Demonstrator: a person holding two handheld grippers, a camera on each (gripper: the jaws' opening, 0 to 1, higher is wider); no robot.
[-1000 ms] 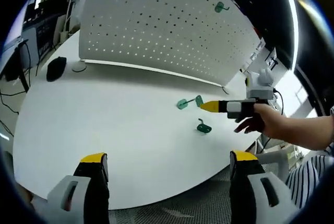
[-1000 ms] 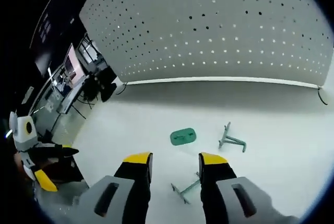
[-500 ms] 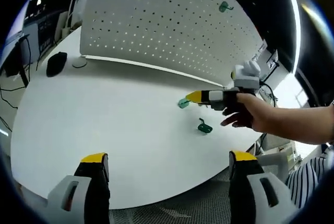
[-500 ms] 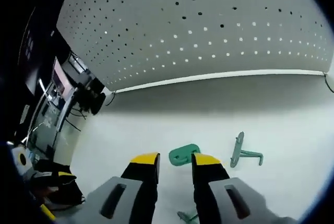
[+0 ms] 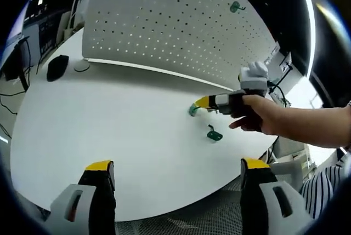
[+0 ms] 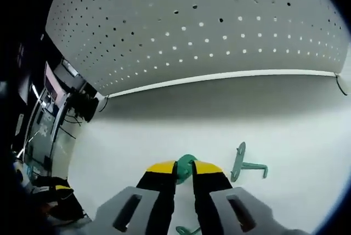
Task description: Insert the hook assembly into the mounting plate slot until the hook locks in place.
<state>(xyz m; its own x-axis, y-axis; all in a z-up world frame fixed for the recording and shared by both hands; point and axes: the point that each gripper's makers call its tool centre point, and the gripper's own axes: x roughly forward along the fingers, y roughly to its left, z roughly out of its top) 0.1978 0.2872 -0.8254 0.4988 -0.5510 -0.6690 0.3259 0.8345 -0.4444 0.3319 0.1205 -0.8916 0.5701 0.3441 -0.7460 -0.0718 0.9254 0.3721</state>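
the right tool (image 6: 184, 167) pinches a green hook (image 6: 185, 165) on the white surface (image 5: 109, 131) near the pegboard (image 5: 164, 27); the left tool (image 5: 178, 166) stands wide open.

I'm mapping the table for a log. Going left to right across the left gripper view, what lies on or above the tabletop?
Dark mouse-shaped object → pegboard → right gripper closing on a green hook piece → second green hook → hand.
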